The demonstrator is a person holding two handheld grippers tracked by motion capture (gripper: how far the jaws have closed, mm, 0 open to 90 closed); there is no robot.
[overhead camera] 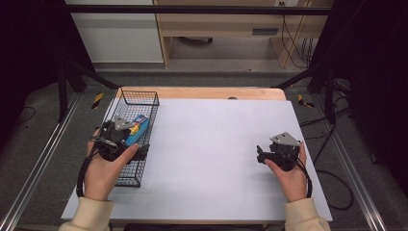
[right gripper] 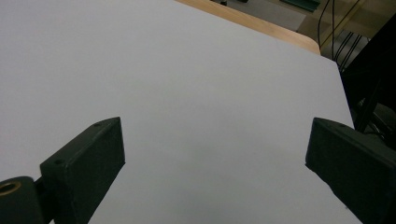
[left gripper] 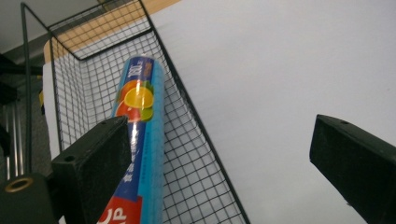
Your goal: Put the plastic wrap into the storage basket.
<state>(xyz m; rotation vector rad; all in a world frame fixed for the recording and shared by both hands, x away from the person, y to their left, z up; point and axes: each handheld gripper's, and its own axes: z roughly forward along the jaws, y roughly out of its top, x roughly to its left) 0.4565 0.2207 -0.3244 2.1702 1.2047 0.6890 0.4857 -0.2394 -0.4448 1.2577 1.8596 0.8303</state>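
Note:
A long blue box (left gripper: 142, 126) with fruit pictures and a red end lies lengthwise in the black wire basket (left gripper: 93, 70). My left gripper (left gripper: 219, 135) hangs just above the basket's near right side with its jaws wide open. The box runs under the left jaw and neither pad touches it. In the high view the blue box (overhead camera: 139, 126) shows inside the basket (overhead camera: 139, 92) at the table's left, with the left gripper (overhead camera: 130, 142) over it. My right gripper (overhead camera: 260, 155) rests low over the white sheet at the right, open and holding nothing; its own view shows the right gripper (right gripper: 215, 144) over bare sheet.
A white sheet (overhead camera: 211, 144) covers the table, with a strip of wooden edge (overhead camera: 207, 93) at the far side. Beyond the table are black frame bars, cables on the floor at the right and a wooden cabinet.

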